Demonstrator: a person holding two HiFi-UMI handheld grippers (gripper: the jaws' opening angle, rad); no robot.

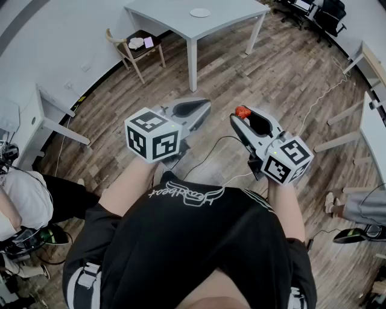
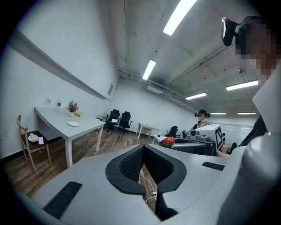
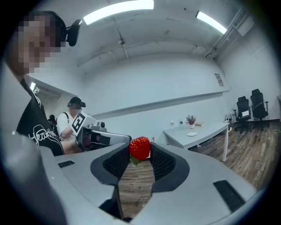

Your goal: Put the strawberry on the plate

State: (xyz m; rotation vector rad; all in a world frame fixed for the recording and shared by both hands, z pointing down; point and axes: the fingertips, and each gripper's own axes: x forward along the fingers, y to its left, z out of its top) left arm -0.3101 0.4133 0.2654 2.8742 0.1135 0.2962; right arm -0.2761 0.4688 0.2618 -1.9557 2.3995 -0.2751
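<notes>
The table [image 1: 224, 18] stands on the floor [image 1: 259, 72], well ahead of the person [image 1: 181, 241]. The plate [image 1: 199, 12] lies on it, back from its near corner. A chair [image 1: 134, 48] stands just left of the table, near the wall [image 1: 54, 42] (small things lie on its seat). Nearer the person, two grippers hang side by side above the floor, well apart from the table: the left gripper [image 1: 204, 108] to the left, the right gripper [image 1: 241, 116] to the right. The strawberry [image 1: 242, 112] sits between the right gripper's jaw tips. A cable [image 1: 211, 154] lies on the floor beneath them. Office chairs [image 1: 329, 15] stand at the far right, beyond the table.
</notes>
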